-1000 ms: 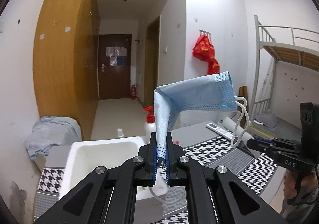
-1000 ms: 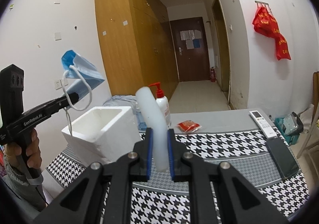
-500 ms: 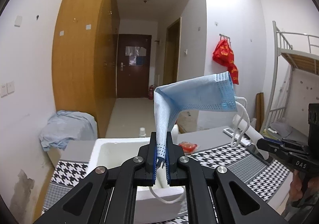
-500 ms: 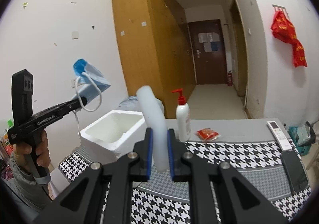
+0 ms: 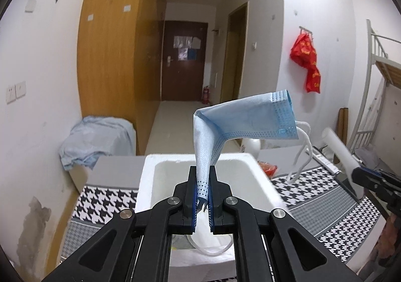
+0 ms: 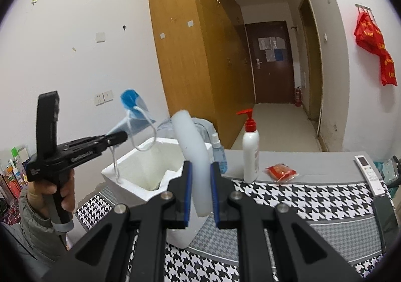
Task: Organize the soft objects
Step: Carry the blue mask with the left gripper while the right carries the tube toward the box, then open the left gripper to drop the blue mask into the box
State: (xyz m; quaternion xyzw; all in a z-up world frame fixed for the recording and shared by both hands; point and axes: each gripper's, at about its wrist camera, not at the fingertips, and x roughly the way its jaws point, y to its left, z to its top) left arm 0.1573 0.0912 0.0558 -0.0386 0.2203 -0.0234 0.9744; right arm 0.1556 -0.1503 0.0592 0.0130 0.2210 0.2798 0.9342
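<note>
My left gripper (image 5: 202, 194) is shut on a blue face mask (image 5: 240, 121), which stands up and bends to the right, its white ear loops dangling. It hangs over the open white foam box (image 5: 147, 176). In the right wrist view the same left gripper (image 6: 122, 135) holds the mask (image 6: 132, 116) above the box (image 6: 125, 176). My right gripper (image 6: 201, 189) is shut on a white foam tube (image 6: 193, 139) that curves up and left, just right of the box. That tube (image 5: 338, 144) shows at the right of the left wrist view.
A houndstooth cloth covers the table (image 6: 313, 196). On it stand a white pump bottle (image 6: 250, 149), a blue spray bottle (image 6: 219, 154), a red packet (image 6: 280, 171) and a white remote (image 6: 368, 174). A dark phone (image 6: 386, 214) lies at the right edge.
Both grippers have swung left toward the foam box. The mask has come from beside the box to above its opening, and the box now fills more of both views.
</note>
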